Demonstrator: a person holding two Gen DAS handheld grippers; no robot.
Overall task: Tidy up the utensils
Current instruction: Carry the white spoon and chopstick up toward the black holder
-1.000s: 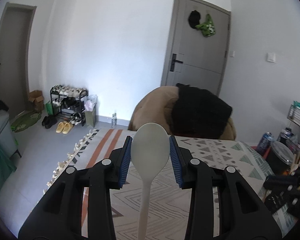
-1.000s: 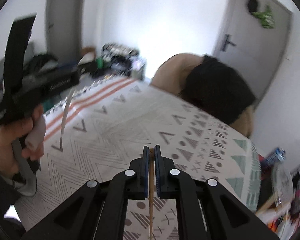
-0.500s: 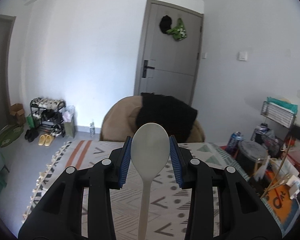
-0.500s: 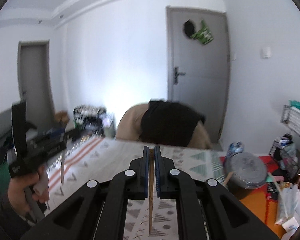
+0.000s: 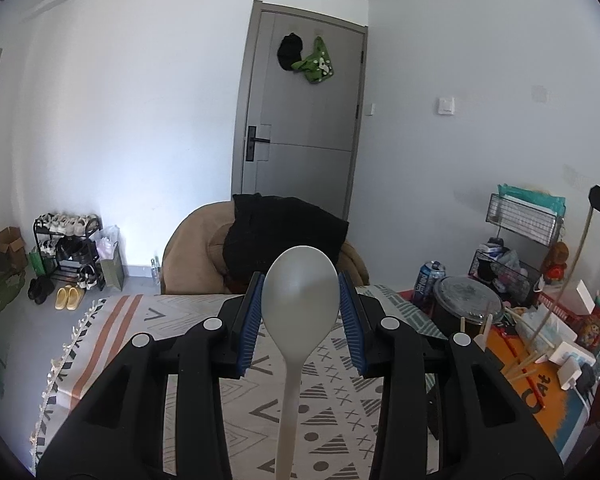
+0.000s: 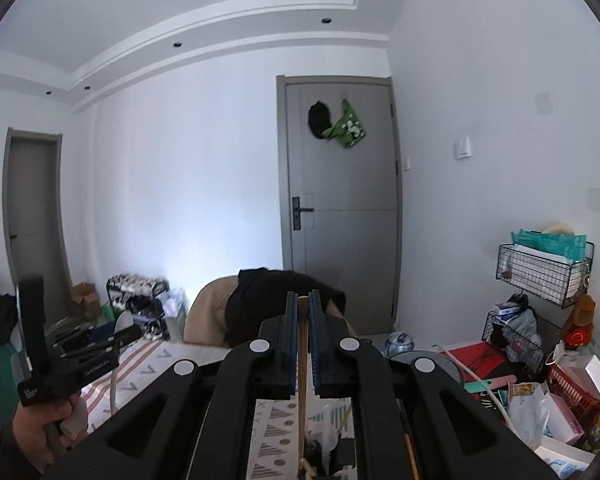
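Fingers of the left gripper (image 5: 300,314) are closed on the bowl of a white spoon (image 5: 299,300), held level above the patterned tablecloth (image 5: 332,396), while the right gripper (image 6: 303,344) is clamped on a thin wooden chopstick (image 6: 302,372), both seemingly carried toward storage. No utensil holder can be made out, and the lower ends of both utensils are cut off.

Legible text: "Cat" in black on the orange mat (image 5: 540,390) at the table's right edge (neighbouring letters cut off); print on the blue can (image 5: 427,284) and left gripper (image 6: 96,354) body unreadable.
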